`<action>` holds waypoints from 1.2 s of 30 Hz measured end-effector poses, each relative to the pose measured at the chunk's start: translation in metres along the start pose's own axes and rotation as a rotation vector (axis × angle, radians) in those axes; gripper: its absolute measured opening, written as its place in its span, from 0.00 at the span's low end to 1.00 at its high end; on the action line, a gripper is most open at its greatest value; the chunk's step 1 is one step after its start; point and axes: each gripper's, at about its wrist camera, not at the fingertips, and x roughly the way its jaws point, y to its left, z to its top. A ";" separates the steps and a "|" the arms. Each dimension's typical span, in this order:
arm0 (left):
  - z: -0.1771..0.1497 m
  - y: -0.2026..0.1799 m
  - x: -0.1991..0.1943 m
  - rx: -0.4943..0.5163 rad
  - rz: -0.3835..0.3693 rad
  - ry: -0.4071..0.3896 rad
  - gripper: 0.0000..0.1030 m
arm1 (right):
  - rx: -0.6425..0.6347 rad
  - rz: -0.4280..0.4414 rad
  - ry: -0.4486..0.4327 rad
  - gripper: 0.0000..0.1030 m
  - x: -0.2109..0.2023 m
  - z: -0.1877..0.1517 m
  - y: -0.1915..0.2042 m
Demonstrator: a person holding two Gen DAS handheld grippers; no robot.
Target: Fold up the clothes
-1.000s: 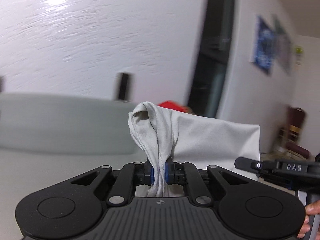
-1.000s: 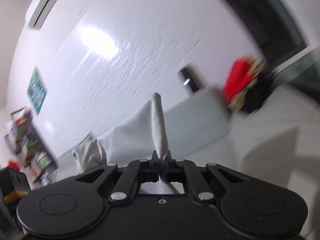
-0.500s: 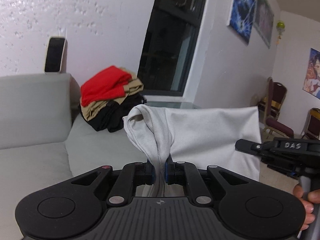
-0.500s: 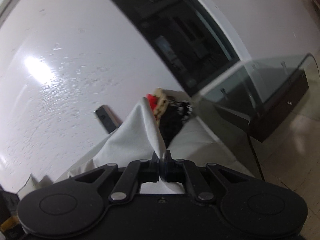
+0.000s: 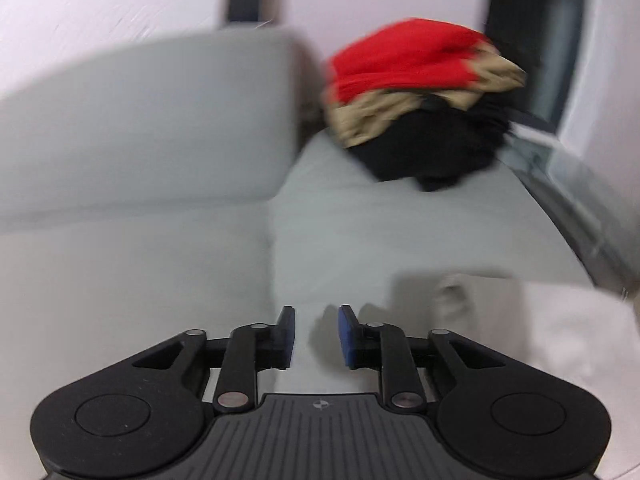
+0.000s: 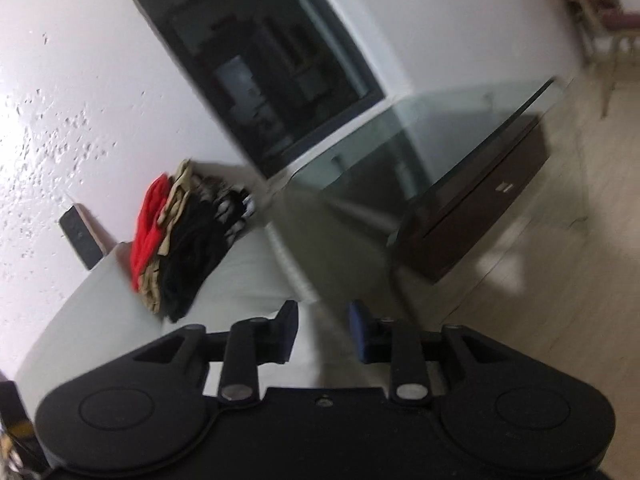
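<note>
My left gripper (image 5: pixel 316 334) is open and empty, low over the grey sofa seat (image 5: pixel 360 240). The light grey garment (image 5: pixel 540 328) lies on the seat to its right, blurred. My right gripper (image 6: pixel 323 330) is open and empty above the sofa's edge; pale cloth (image 6: pixel 316 364) shows between and below its jaws. A pile of clothes, red on top, then tan, then black (image 5: pixel 420 96), sits at the far end of the sofa; it also shows in the right wrist view (image 6: pixel 180 240).
The sofa backrest (image 5: pixel 140 120) runs along the left. A phone (image 6: pixel 80 236) leans on the wall above it. A glass table (image 6: pixel 420 140) with a dark box (image 6: pixel 472 216) under it stands right of the sofa. A dark window (image 6: pixel 260 60) is behind.
Both grippers have opened and let go of the grey garment, which was held up between them. Both have dropped low toward the sofa seat, and the garment now lies there.
</note>
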 end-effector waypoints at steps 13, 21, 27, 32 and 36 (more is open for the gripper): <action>-0.095 -0.067 -0.089 0.231 -0.274 0.049 0.29 | -0.203 0.103 0.160 0.14 -0.061 -0.060 0.038; -0.132 -0.054 -0.127 0.300 -0.132 0.248 0.33 | -0.095 -0.128 0.278 0.21 -0.122 -0.088 0.024; -0.119 -0.047 -0.193 0.290 -0.141 0.221 0.68 | -0.164 -0.016 0.309 0.67 -0.166 -0.058 0.059; -0.103 -0.044 -0.249 0.265 -0.172 0.139 0.85 | -0.292 -0.011 0.324 0.89 -0.199 -0.032 0.104; -0.093 -0.041 -0.283 0.240 -0.203 0.106 0.92 | -0.342 -0.016 0.355 0.98 -0.223 -0.019 0.131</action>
